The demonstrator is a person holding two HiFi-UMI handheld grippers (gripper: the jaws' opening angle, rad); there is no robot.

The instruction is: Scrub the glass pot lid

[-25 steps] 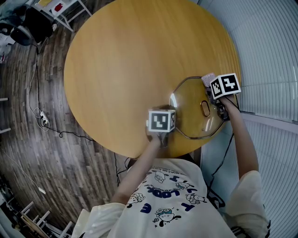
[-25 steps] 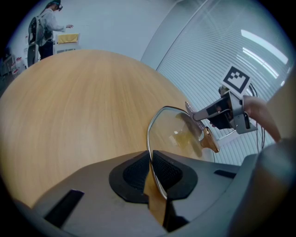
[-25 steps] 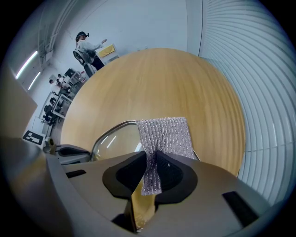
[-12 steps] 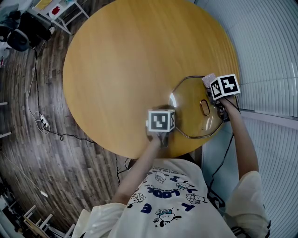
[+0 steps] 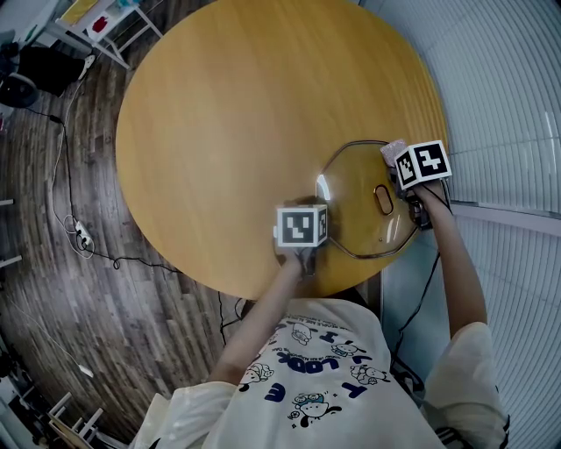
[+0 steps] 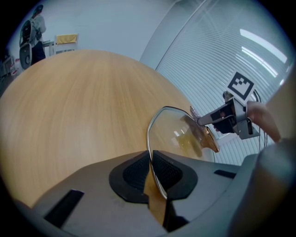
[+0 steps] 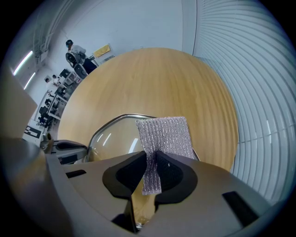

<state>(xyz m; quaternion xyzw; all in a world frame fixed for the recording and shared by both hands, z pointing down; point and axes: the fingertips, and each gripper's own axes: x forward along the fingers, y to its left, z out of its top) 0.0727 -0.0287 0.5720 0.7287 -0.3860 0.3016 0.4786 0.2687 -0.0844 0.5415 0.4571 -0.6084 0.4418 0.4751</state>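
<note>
A glass pot lid (image 5: 361, 203) with a metal rim lies over the near right part of the round wooden table (image 5: 228, 114), with a loop handle (image 5: 383, 200) at its centre. My left gripper (image 5: 308, 252) is shut on the lid's near left rim (image 6: 149, 159), which runs between its black pads. My right gripper (image 5: 405, 188) is shut on a silvery mesh scrubbing cloth (image 7: 165, 137), held over the lid's (image 7: 111, 139) far right edge. That cloth (image 5: 392, 148) shows as a small pale patch beside the marker cube. The lid (image 6: 178, 134) looks tilted in the left gripper view.
The table edge (image 5: 263, 294) runs close to the person's body, and the lid sits near it. A ribbed white wall (image 5: 500, 105) stands to the right. Cables (image 5: 74, 219) trail on the wood floor at the left, with furniture at the far left corner (image 5: 96, 17).
Both grippers and the lid hold almost the same places. The view has shifted slightly; nothing has been let go or taken hold of.
</note>
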